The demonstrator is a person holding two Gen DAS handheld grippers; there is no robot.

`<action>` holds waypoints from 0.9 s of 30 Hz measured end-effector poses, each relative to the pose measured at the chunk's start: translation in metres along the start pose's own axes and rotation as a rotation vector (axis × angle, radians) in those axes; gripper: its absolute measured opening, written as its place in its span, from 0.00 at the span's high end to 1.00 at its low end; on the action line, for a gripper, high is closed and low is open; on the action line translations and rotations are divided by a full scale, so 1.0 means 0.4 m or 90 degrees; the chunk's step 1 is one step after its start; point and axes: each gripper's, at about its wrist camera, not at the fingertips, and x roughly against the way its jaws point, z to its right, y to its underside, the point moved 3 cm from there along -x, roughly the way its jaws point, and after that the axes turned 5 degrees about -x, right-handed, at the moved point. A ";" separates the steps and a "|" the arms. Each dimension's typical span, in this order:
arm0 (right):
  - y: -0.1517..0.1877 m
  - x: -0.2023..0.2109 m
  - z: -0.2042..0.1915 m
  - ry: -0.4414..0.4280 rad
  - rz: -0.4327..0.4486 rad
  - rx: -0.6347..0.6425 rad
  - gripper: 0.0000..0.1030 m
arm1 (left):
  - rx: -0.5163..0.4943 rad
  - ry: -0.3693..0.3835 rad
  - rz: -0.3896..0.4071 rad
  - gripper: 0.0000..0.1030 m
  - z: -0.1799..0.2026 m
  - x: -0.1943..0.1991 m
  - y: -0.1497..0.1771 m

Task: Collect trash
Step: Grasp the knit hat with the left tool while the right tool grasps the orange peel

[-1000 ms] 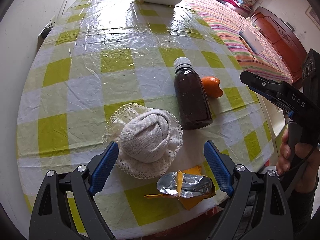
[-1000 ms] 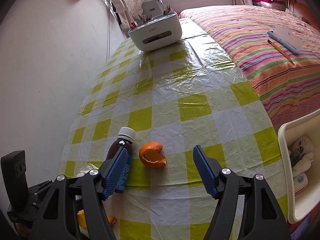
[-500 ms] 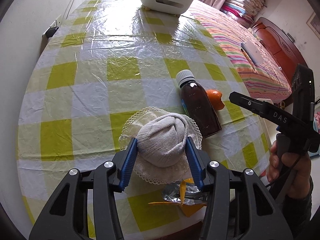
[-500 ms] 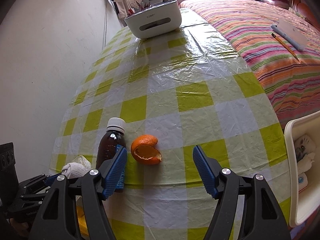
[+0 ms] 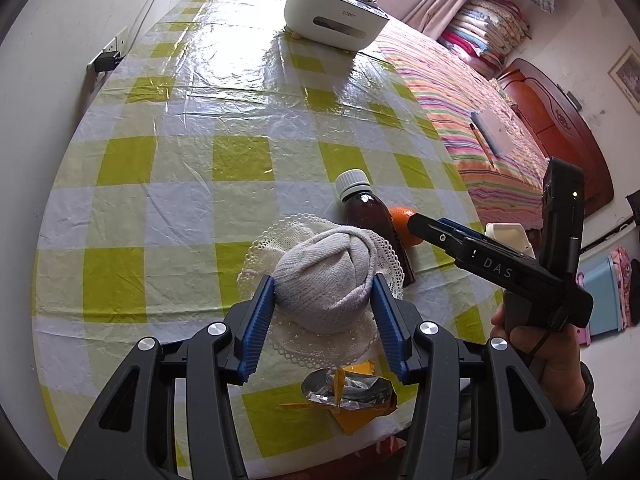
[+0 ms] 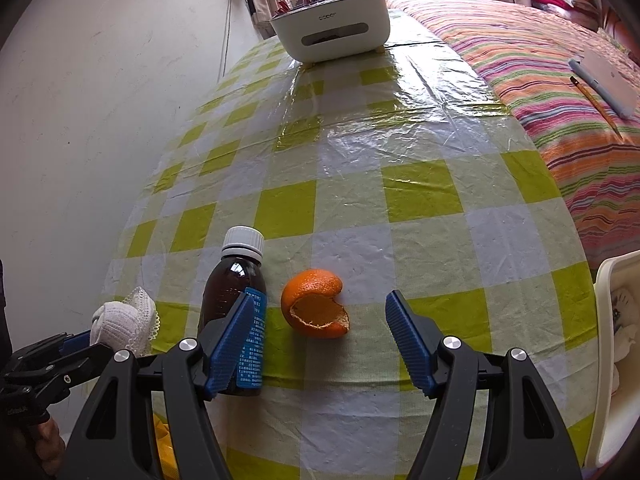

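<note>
My left gripper (image 5: 324,298) is shut on a balled white sock with a lace cuff (image 5: 326,276) and holds it over the checked table; the sock also shows in the right wrist view (image 6: 120,322). A crumpled foil and yellow wrapper (image 5: 346,394) lies below it near the table's front edge. A brown bottle with a white cap (image 6: 236,300) lies next to an orange peel (image 6: 316,304). My right gripper (image 6: 320,320) is open, its blue pads on either side of the peel and a little short of it.
A white desk organizer (image 6: 334,28) with pens stands at the far end of the table. A striped bed (image 6: 560,80) with a notebook and pencil lies to the right. A white bin (image 6: 616,360) with trash inside stands beside the table's right edge.
My left gripper closed on the sock, then lifted it toward the camera. My right gripper moved closer to the orange peel and stayed open.
</note>
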 end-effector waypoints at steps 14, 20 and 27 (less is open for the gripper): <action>-0.005 -0.050 -0.018 -0.007 -0.043 -0.012 0.57 | 0.001 0.014 0.019 0.53 0.045 0.022 -0.031; -0.003 -0.057 -0.020 -0.014 -0.049 0.001 0.69 | -0.011 0.020 0.021 0.53 0.077 0.022 -0.041; -0.001 -0.040 -0.008 -0.019 -0.038 0.007 0.74 | -0.009 0.026 0.034 0.53 0.098 0.028 -0.060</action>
